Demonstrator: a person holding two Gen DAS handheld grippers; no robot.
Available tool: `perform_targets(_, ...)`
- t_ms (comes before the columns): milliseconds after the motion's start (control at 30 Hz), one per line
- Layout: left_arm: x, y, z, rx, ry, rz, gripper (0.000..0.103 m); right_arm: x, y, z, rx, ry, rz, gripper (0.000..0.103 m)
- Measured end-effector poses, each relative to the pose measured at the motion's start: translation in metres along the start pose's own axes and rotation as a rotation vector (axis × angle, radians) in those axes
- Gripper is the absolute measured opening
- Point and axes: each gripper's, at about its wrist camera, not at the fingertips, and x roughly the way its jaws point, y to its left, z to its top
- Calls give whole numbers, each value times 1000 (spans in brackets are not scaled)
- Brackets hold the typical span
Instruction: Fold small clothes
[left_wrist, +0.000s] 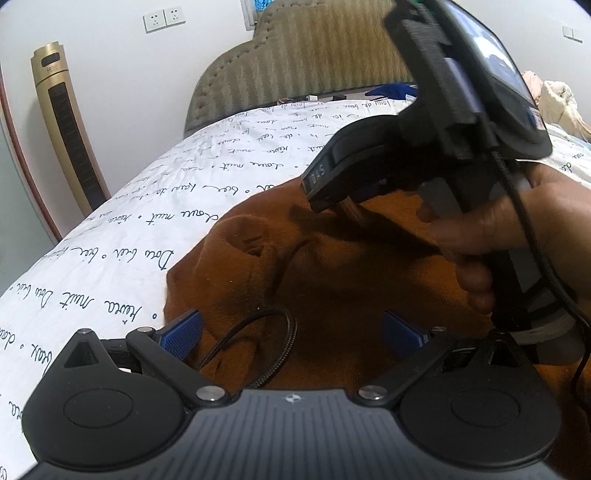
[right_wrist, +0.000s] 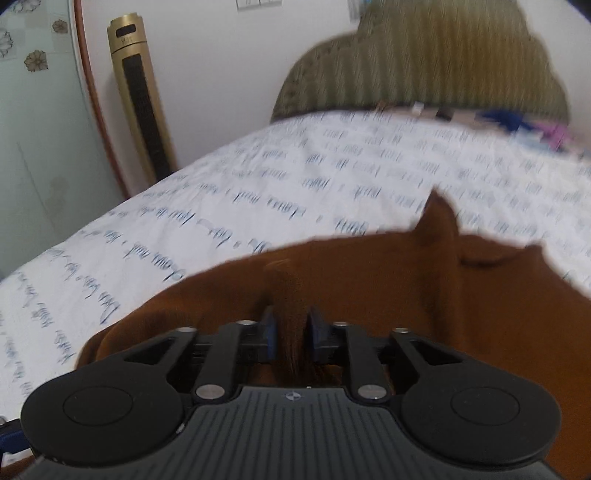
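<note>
A brown garment (left_wrist: 332, 273) lies crumpled on the white bed sheet (left_wrist: 221, 166) with script print. My left gripper (left_wrist: 293, 332) is open, its blue pads (left_wrist: 184, 332) wide apart over the garment. My right gripper (left_wrist: 332, 192) shows in the left wrist view above the cloth, held by a hand. In the right wrist view my right gripper (right_wrist: 290, 332) is shut on a pinched fold of the brown garment (right_wrist: 406, 295), which rises between the blue pads (right_wrist: 269, 336). That view is blurred.
A padded olive headboard (left_wrist: 314, 59) stands at the far end of the bed. A gold tower fan (left_wrist: 66, 122) stands by the wall at the left. Blue and pale clothes (left_wrist: 554, 99) lie near the headboard at the right. A black cable (left_wrist: 273, 343) loops over the garment.
</note>
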Motion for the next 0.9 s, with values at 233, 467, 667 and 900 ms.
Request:
perform_targets(233, -11, 1, -3, 0, -11, 4, 103, -3, 0, -8, -20, 57, 0, 49)
perform_targets(467, -27, 35, -10, -36, -19, 130, 103, -24, 11, -14, -45, -4, 32, 50)
perform_targets(667, -38, 95, -23, -126, 15, 294, 103, -59, 30, -19, -160, -95, 52, 63)
perform_targets(900, -53, 165, -29, -220, 26, 573, 103, -91, 67, -39, -371, -92, 182, 65)
